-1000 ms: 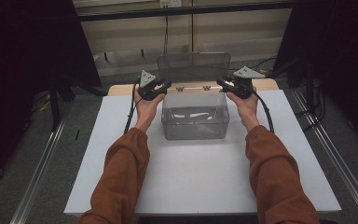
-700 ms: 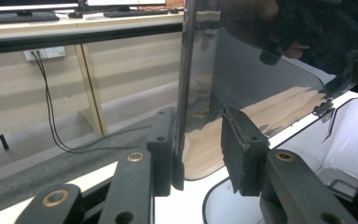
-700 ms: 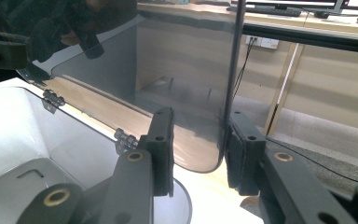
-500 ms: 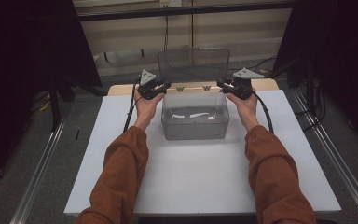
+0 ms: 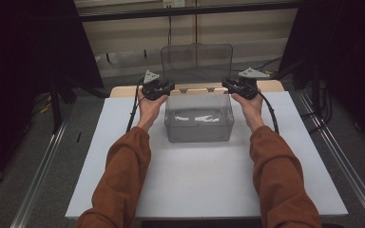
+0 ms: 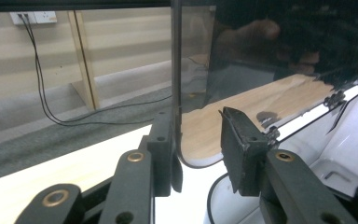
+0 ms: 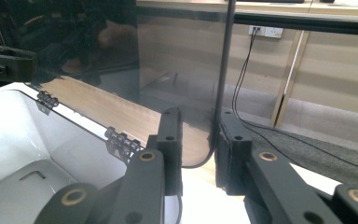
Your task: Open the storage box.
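high view | lid (image 5: pixel 196 61) upright | edges between both grippers' fingers (image 6: pixel 242 149)

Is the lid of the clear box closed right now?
No, the lid stands upright behind the open clear box, hinged at its rear edge.

No legible text, label, brand, number or sign is found in any view. The clear box (image 5: pixel 198 118), its raised lid (image 5: pixel 196 61) and the worktop (image 5: pixel 199 180) carry no readable markings.
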A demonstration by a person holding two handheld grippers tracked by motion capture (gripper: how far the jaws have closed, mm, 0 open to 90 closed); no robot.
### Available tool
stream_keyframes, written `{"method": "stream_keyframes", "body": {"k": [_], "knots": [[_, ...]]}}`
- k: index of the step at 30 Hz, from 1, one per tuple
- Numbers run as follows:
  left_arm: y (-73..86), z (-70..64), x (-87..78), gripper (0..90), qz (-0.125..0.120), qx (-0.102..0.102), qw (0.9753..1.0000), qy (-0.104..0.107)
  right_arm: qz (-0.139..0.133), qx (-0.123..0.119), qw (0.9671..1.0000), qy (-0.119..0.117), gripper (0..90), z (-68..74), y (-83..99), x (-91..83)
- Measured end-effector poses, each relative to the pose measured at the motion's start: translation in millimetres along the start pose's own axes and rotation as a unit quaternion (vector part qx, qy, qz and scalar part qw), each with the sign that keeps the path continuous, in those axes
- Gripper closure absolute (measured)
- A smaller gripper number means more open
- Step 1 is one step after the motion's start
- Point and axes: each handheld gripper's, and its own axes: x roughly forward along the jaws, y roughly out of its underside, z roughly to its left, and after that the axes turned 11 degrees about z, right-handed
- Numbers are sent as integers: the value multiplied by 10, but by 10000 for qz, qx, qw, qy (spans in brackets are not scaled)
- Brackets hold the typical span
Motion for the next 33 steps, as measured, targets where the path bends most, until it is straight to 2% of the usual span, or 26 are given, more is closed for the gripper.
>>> {"method": "stream_keyframes", "body": {"k": [2, 3, 8, 15, 20, 24, 26, 33], "knots": [[-8, 8, 6, 654, 41, 4, 10000, 6, -6, 41, 10000, -12, 746, -6, -1, 5], [-10, -4, 16, 653, -17, -131, 9999, 34, 3, 68, 10000, -13, 747, -10, -3, 7], [-42, 34, 14, 657, 140, -182, 9997, 113, -7, 256, 9997, -57, 746, -22, -23, 29], [-48, 65, 19, 667, 189, -283, 9992, 195, 27, 450, 9990, -72, 741, -29, -46, 53], [-61, 50, 30, 658, 221, -407, 9988, 156, 151, 557, 9983, -126, 741, -51, -77, 61], [-81, 51, 36, 650, 305, -492, 9982, 163, 326, 896, 9953, -191, 744, -64, -119, 67], [-96, 57, 39, 649, 364, -526, 9978, 171, 363, 985, 9942, -212, 745, -73, -129, 72], [-120, 71, 53, 644, 450, -629, 9968, 213, 401, 1054, 9935, -176, 743, -68, -139, 80]]}}
